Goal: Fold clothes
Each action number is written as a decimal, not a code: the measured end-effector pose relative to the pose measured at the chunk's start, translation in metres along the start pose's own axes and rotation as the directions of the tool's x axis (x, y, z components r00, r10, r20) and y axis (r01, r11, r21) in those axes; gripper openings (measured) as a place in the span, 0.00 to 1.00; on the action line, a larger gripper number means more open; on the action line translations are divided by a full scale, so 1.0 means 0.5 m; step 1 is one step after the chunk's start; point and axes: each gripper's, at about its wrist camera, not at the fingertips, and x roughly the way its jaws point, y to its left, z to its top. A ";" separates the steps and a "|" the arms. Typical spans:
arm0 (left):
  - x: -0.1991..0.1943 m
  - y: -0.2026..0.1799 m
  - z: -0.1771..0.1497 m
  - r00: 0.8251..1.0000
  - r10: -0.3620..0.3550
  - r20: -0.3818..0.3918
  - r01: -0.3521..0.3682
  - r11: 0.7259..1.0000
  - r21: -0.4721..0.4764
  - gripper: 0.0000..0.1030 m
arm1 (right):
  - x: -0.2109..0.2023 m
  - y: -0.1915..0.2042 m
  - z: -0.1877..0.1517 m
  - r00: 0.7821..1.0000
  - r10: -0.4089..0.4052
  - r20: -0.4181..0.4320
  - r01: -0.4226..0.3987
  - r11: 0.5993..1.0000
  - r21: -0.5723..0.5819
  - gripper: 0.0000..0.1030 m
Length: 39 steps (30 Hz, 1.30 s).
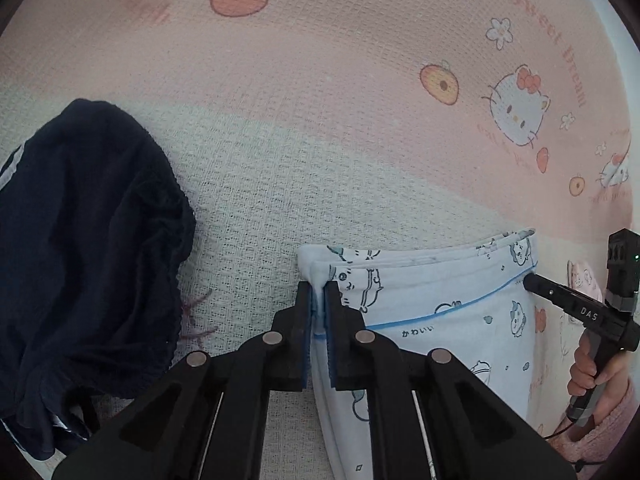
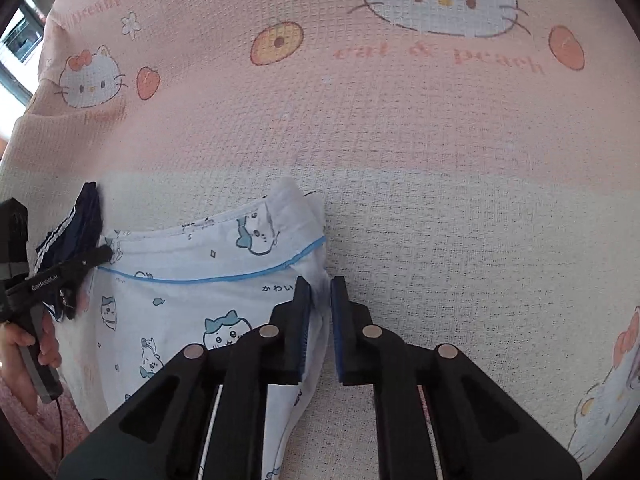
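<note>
Bed cover (image 1: 320, 80): woven cloth with a coarse waffle-grid texture, matt, printed with faded pink and cream cartoon motifs across the upper frame.

Pale blue garment (image 1: 440, 320): thin, smooth printed cotton-like cloth, matt, with a stitched blue piping line; soft creases at its edges.

Dark navy garment (image 1: 80, 240), left of frame: knitted mesh-like cloth, matt, finely ribbed and rumpled.

Left gripper (image 1: 318, 304) and right gripper (image 2: 320, 308): matt black moulded plastic, dull silver metal pins, blue ridged rubbery pads.

Sleeve (image 1: 612, 420), lower right: fluffy pink fleece.
</note>
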 end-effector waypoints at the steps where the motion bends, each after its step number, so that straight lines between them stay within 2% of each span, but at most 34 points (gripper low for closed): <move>1: 0.001 -0.002 0.000 1.000 0.002 0.004 -0.002 1.000 0.001 0.10 | -0.005 -0.010 0.002 1.000 0.017 0.003 -0.017 1.000 0.026 0.20; 3: -0.007 -0.011 0.001 0.999 0.032 0.023 -0.032 0.999 0.014 0.16 | -0.024 -0.027 0.004 0.998 0.052 0.028 -0.054 0.996 0.068 0.21; 5: -0.023 -0.024 0.003 0.995 0.083 0.057 -0.085 0.996 0.036 0.19 | -0.047 -0.036 0.010 0.997 0.048 0.064 -0.053 0.995 0.083 0.22; 7: -0.055 -0.049 0.004 0.982 0.135 0.136 -0.145 0.987 0.069 0.19 | -0.072 -0.042 0.016 0.994 0.031 0.103 -0.040 0.995 0.090 0.25; 8: -0.065 -0.065 0.006 0.979 0.128 0.156 -0.143 0.986 0.085 0.19 | -0.077 -0.044 0.021 0.994 0.032 0.108 -0.042 0.995 0.094 0.25; 10: -0.060 -0.111 0.011 0.994 0.005 0.110 -0.019 0.991 0.129 0.19 | -0.069 -0.040 0.030 0.996 0.042 0.080 -0.049 0.995 0.089 0.25; 11: -0.051 -0.140 0.012 0.995 -0.058 0.075 0.046 0.986 0.157 0.19 | -0.057 -0.028 0.029 0.998 0.024 0.054 -0.027 0.998 0.057 0.25; 12: -0.036 -0.180 0.011 0.996 -0.078 0.053 0.065 0.977 0.205 0.19 | -0.045 -0.016 0.027 0.999 -0.003 0.034 0.002 1.000 0.016 0.25; 14: -0.005 -0.236 -0.001 0.998 -0.070 0.011 0.064 0.958 0.281 0.19 | -0.023 0.006 0.019 1.000 0.008 -0.002 -0.008 0.999 -0.033 0.25; 17: 0.044 -0.291 -0.013 0.997 -0.057 -0.047 0.069 0.945 0.319 0.19 | -0.002 0.042 0.000 0.995 0.092 -0.041 -0.095 0.992 -0.083 0.25; 21: 0.082 -0.326 -0.027 0.994 -0.055 -0.091 0.082 0.940 0.330 0.19 | 0.018 0.088 -0.031 0.995 0.058 -0.081 -0.075 0.970 -0.232 0.25; 27: 0.102 -0.368 -0.039 0.991 -0.066 -0.112 0.104 0.920 0.378 0.19 | -0.001 0.019 -0.006 0.998 0.052 -0.018 -0.054 0.993 -0.103 0.25; 30: 0.116 -0.386 -0.030 0.992 -0.063 -0.108 0.100 0.920 0.379 0.19 | 0.016 0.014 0.021 0.999 0.036 -0.019 -0.038 0.994 -0.101 0.25; 35: 0.134 -0.421 -0.012 0.996 -0.049 -0.076 0.075 0.912 0.404 0.19 | 0.040 0.067 0.022 0.992 0.088 -0.092 -0.110 0.958 -0.265 0.28; 39: 0.155 -0.418 0.004 0.996 -0.007 -0.094 0.044 0.915 0.401 0.19 | 0.047 0.088 0.005 0.992 0.068 -0.103 -0.100 0.935 -0.342 0.27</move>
